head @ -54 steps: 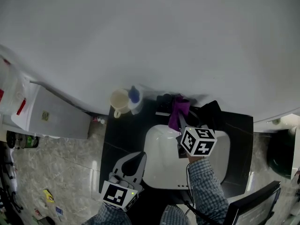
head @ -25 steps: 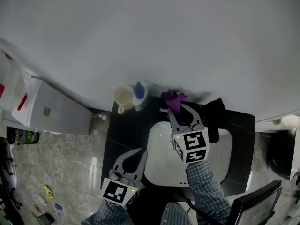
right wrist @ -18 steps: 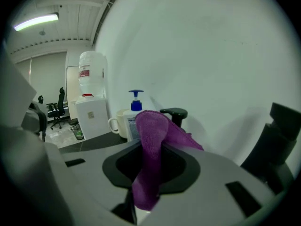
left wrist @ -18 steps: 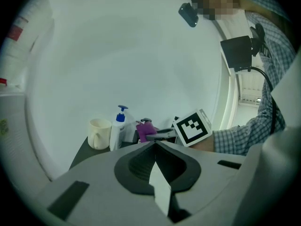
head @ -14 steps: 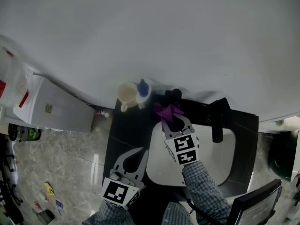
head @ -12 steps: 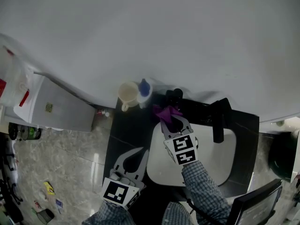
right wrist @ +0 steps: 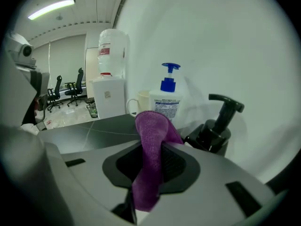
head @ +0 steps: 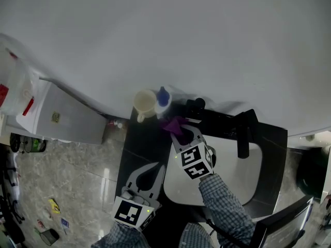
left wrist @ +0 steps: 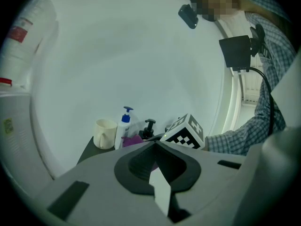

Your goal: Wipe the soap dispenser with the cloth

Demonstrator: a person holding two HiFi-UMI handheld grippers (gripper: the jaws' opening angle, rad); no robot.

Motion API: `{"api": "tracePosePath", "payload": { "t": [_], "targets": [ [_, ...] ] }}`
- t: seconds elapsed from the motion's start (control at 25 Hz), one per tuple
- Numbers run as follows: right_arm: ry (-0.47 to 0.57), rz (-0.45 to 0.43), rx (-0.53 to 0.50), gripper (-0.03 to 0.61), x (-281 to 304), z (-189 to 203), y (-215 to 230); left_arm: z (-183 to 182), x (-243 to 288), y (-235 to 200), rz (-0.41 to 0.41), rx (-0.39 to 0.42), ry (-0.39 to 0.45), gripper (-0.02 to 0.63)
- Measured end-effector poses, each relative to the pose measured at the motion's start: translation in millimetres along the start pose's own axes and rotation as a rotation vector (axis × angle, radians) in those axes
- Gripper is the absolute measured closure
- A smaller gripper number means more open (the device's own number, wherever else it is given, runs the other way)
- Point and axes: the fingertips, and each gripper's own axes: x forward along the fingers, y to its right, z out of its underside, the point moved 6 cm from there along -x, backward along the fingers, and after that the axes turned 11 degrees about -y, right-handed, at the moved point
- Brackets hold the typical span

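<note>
Closest to the person, the left gripper point(head: 154, 169) hangs over the front edge of the dark counter point(head: 138, 144), its jaws brought together on nothing. It sits in the same spot as two seconds ago.

Further in, above the left rim of the white sink point(head: 235, 177), the right gripper point(head: 179, 132) has its jaws clamped on the purple cloth point(head: 169, 123). The cloth point(right wrist: 149, 126) runs up between the jaws and folds over in a rounded hump past their tips.

Beyond the cloth stand two pump bottles. The white bottle with a blue pump point(head: 163, 98) is almost straight ahead of the jaws, and the black soap dispenser point(head: 195, 106) is off to their right. Both are near the cloth. I cannot tell whether it touches either one.

Two seconds ago the cloth was draped over the black soap dispenser and covered it. Half a second ago it was already left of it. Now it has slid further left toward the white bottle, and the black pump stands fully exposed.

A cream mug point(head: 144, 102) sits just left of the white bottle, by the wall. The black faucet point(head: 244, 133) is at the sink's far right.

In the right gripper view, the jaw body cuts off the black soap dispenser's point(right wrist: 214, 132) base. The white bottle's point(right wrist: 165, 103) label is too small to read. In the left gripper view, only a sliver of the cloth point(left wrist: 133, 141) shows.
</note>
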Motion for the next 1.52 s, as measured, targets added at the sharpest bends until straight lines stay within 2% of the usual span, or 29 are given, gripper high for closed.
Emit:
{"api": "tracePosePath", "payload": {
  "t": [0.24,0.52,0.76,1.12,1.36,1.52],
  "targets": [
    [0.041,0.083,0.028,0.491,-12.1,-14.9,24.7,1.0,-2.4,0.8,0.010,0.004,0.017,0.603],
    [0.088,0.150,-0.048,0.491,-38.5,-39.9,37.0,-4.1,-2.6,4.2,0.025,0.013,0.031,0.603],
    [0.188,0.162,0.070,0.491,-66.5,-55.7,54.9,-14.7,-2.5,10.1,0.043,0.014,0.063,0.603],
    [0.227,0.227,0.209,0.489,-87.7,-43.1,83.5,-20.4,2.0,15.2,0.062,0.032,0.068,0.603],
    [0.230,0.234,0.299,0.491,-86.2,-30.2,86.9,-18.1,-0.9,14.3,0.058,0.029,0.053,0.603],
    [0.258,0.223,0.320,0.489,-88.4,-30.1,82.9,-19.0,-2.9,12.4,0.059,0.038,0.054,0.603]
  ]
}}
